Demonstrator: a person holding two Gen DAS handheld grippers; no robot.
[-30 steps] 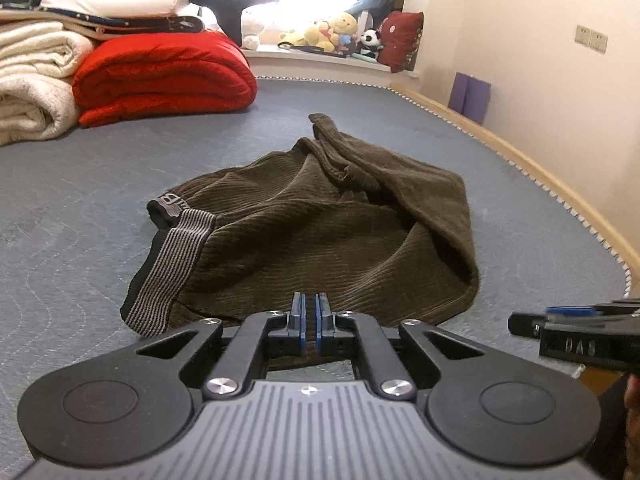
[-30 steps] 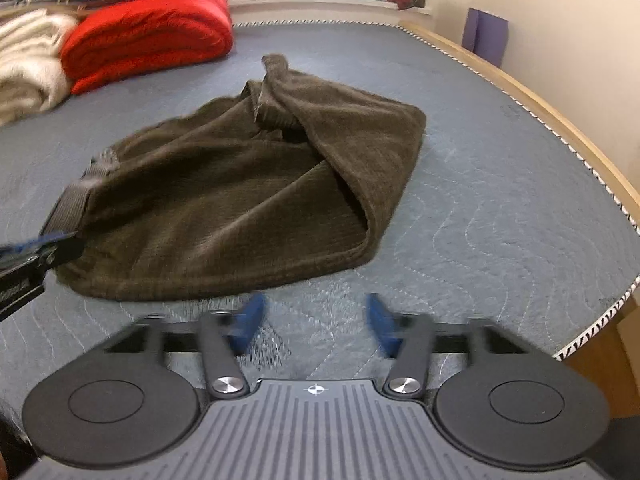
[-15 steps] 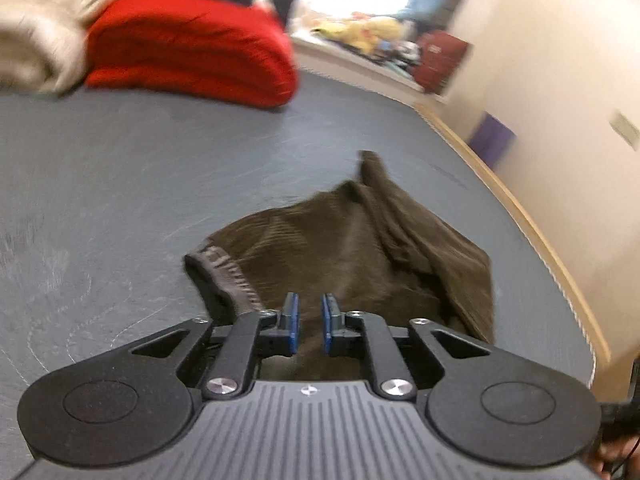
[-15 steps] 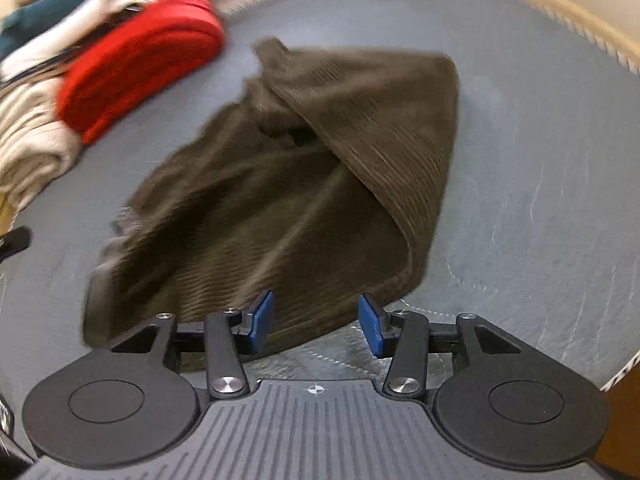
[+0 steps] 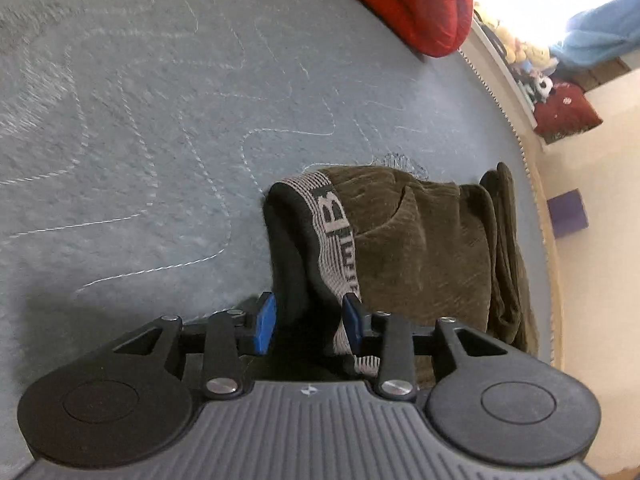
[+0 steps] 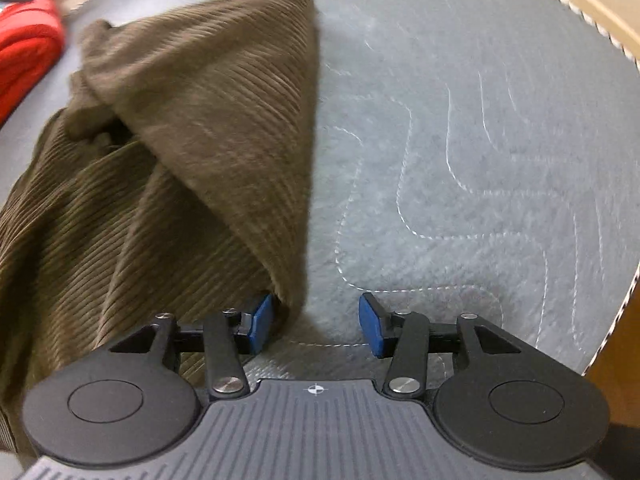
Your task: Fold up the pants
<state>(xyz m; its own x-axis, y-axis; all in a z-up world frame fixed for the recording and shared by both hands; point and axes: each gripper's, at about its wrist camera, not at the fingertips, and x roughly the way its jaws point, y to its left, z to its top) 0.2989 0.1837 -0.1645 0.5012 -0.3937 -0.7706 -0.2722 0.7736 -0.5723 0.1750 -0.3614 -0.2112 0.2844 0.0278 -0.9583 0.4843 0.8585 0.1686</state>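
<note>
Brown corduroy pants (image 5: 420,240) lie bunched on the grey quilted mattress (image 5: 160,120). Their grey striped waistband (image 5: 332,232) with dark lettering runs toward my left gripper (image 5: 308,322). Its jaws are opening, and the waistband and the dark inside of the pants sit between the blue pads. In the right wrist view the pants (image 6: 160,160) fill the left half, one flap folded over into a point. My right gripper (image 6: 315,328) stands open low over the mattress (image 6: 480,160). The folded corner of the pants lies just inside its left pad (image 6: 260,324), with bare mattress at the right pad.
A rolled red blanket (image 5: 420,0) lies at the far end, also at the left edge as red blanket (image 6: 24,52). Plush toys (image 5: 520,52) and a dark red cushion (image 5: 564,108) sit on the sill. The mattress's piped edge (image 6: 580,12) and wooden frame run along the right.
My left gripper swung left to the waistband end, dropped close, rolled, and its jaws went from shut to apart. My right gripper sank toward the pants' near right corner.
</note>
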